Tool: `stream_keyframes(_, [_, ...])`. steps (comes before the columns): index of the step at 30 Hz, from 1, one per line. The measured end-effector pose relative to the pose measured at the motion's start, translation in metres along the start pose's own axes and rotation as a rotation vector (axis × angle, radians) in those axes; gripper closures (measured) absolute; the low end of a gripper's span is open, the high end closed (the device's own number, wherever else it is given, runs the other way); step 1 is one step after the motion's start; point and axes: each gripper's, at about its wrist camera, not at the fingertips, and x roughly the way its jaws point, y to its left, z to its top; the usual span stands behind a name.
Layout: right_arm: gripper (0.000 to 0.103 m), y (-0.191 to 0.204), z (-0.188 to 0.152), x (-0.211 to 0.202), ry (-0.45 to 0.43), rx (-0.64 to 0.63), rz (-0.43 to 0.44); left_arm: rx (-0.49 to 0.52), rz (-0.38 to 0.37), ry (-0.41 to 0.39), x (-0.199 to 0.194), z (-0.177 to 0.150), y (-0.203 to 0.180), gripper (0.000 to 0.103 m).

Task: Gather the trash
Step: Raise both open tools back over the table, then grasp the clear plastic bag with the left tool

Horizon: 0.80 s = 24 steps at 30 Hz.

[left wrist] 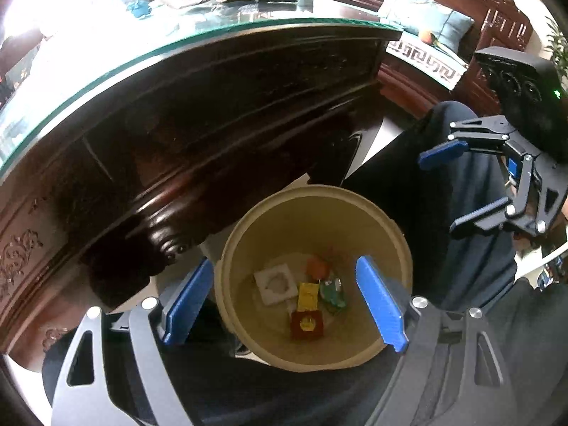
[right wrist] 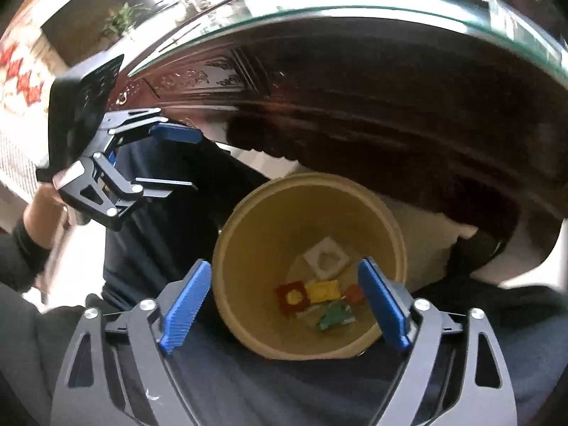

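Upright bin (left wrist: 245,241) mouth up; left gripper (left wrist: 287,298) and right gripper (right wrist: 287,294) spread, empty

Beige bin (left wrist: 372,213); white, yellow, red, green, orange wrappers (left wrist: 308,294).

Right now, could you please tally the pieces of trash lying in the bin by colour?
White: 1
Yellow: 1
Red with a yellow mark: 1
Orange: 1
Green: 1
Total: 5 pieces, all at the bottom of the tan bin.
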Motion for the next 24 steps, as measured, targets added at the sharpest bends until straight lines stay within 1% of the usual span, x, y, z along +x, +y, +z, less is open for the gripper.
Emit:
stream_keyframes(2, [0.017, 0.01, 0.0, -0.006, -0.076, -0.082, -0.034, 0.018, 0.017, -0.007, -0.001, 0.006, -0.002, 0.02])
stream_keyframes(4, [0.012, 0.019, 0.0, -0.012, -0.129, -0.159, -0.055, 0.036, 0.037, -0.026, -0.004, 0.011, -0.001, 0.019])
stream_keyframes(5, [0.012, 0.022, 0.001, -0.013, -0.145, -0.185, -0.062, 0.042, 0.043, -0.039, -0.007, 0.015, 0.0, 0.019])
stream_keyframes(6, [0.012, 0.024, 0.003, -0.014, -0.152, -0.207, -0.048, 0.044, 0.05, -0.053, -0.011, 0.019, 0.002, 0.019])
stream_keyframes(8, [0.01, 0.023, 0.007, -0.013, -0.146, -0.204, -0.022, 0.05, 0.065, -0.084, -0.019, 0.027, 0.005, 0.018])
stream_keyframes(10, [0.01, 0.019, 0.012, -0.013, -0.148, -0.193, -0.003, 0.058, 0.096, -0.124, -0.029, 0.038, 0.01, 0.014])
stream_keyframes(14, [0.01, 0.006, 0.032, -0.025, -0.176, -0.161, -0.01, 0.072, 0.155, -0.191, -0.05, 0.063, 0.022, 0.012])
stream_keyframes(16, [0.01, 0.004, 0.045, -0.036, -0.219, -0.178, -0.029, 0.078, 0.202, -0.222, -0.061, 0.08, 0.032, 0.01])
stream_keyframes(19, [0.009, 0.0, 0.067, -0.059, -0.316, -0.224, -0.06, 0.091, 0.243, -0.256, -0.075, 0.107, 0.048, 0.006])
stream_keyframes(21, [0.009, -0.001, 0.084, -0.071, -0.363, -0.263, -0.109, 0.098, 0.284, -0.275, -0.081, 0.129, 0.062, 0.005])
stream_keyframes(22, [0.009, -0.001, 0.091, -0.074, -0.369, -0.28, -0.126, 0.101, 0.297, -0.28, -0.083, 0.138, 0.069, 0.005])
stream_keyframes(24, [0.009, -0.003, 0.105, -0.08, -0.403, -0.313, -0.194, 0.108, 0.332, -0.287, -0.083, 0.161, 0.085, 0.004])
